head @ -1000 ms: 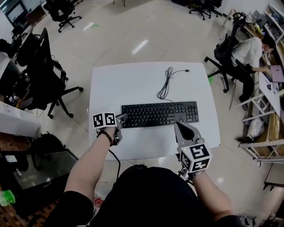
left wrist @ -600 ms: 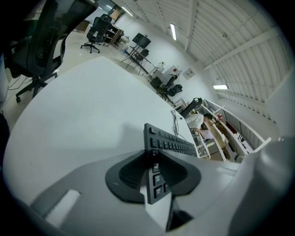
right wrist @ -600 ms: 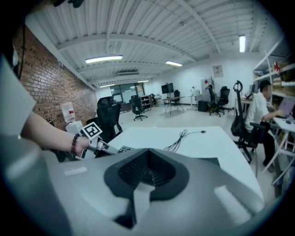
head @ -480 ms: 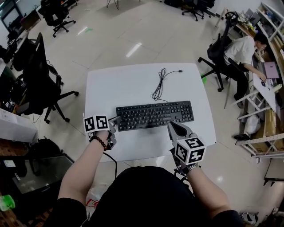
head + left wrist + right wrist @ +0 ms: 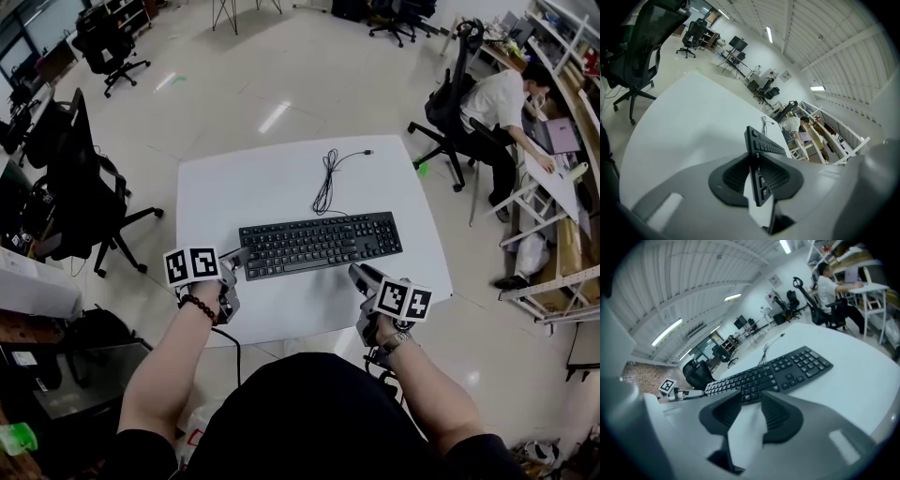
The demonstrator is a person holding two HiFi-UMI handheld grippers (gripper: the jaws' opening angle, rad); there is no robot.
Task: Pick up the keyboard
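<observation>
A black keyboard (image 5: 319, 244) lies across the middle of the white table (image 5: 281, 178), its cable (image 5: 326, 183) trailing toward the far edge. My left gripper (image 5: 234, 261) is at the keyboard's left end. In the left gripper view the keyboard (image 5: 761, 147) runs edge-on between the pads, which are closing and pressing on it. My right gripper (image 5: 359, 274) is low over the table's near edge, just in front of the keyboard's right half. Its jaws are opening and nothing is between them; the keyboard (image 5: 778, 373) lies just beyond its fingertips (image 5: 776, 411).
A person (image 5: 492, 98) sits on a chair at a desk to the right, with shelving (image 5: 562, 272) nearer me on that side. Black office chairs (image 5: 80, 178) stand left of the table. In the right gripper view the left gripper (image 5: 677, 391) shows at the keyboard's far end.
The right gripper has rolled, dropped toward the table's near edge and parted its shut jaws. The left jaws have narrowed onto the keyboard's left end.
</observation>
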